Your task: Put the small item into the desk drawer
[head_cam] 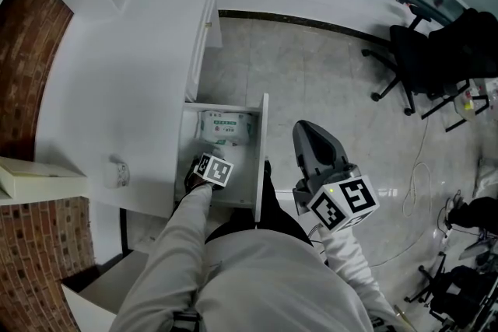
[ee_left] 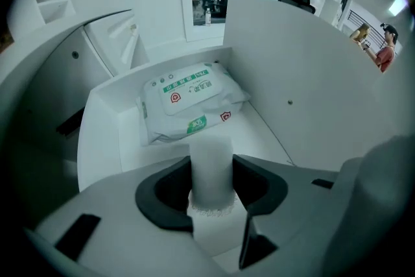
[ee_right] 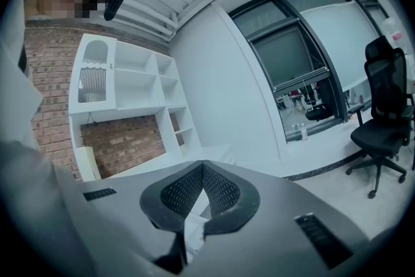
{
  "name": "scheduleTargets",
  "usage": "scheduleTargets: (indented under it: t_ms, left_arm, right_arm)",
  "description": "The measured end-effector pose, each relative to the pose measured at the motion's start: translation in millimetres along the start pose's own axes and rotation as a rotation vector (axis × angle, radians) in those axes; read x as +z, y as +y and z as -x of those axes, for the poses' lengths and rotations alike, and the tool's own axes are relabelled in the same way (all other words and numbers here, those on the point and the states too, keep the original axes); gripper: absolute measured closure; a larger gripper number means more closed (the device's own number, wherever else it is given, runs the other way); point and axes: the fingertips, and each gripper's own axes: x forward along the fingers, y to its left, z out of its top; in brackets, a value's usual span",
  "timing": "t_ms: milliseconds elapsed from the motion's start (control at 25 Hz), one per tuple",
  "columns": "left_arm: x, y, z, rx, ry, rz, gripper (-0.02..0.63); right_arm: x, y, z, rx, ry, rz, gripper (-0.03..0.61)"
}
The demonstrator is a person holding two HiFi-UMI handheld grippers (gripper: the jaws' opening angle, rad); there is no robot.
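The desk drawer stands pulled open, with a white-and-green pack of wet wipes lying at its back. My left gripper reaches down into the drawer's near end. In the left gripper view it is shut on a small white cylinder, upright between the dark pads, with the wipes pack just beyond. My right gripper hangs outside the drawer, to its right above the floor. In the right gripper view its jaws meet at the tips with nothing between them.
The white desk runs along the left, with a small pale object on it and a box at its edge. Black office chairs and a loose cable stand on the tiled floor to the right.
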Motion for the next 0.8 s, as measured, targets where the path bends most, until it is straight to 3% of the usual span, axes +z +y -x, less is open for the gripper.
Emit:
scheduleTargets:
  t_ms: [800]
  left_arm:
    - [-37, -6, -30, -0.002, 0.138, 0.03, 0.425]
  right_arm:
    - [-14, -12, -1, 0.004, 0.059, -0.002, 0.551]
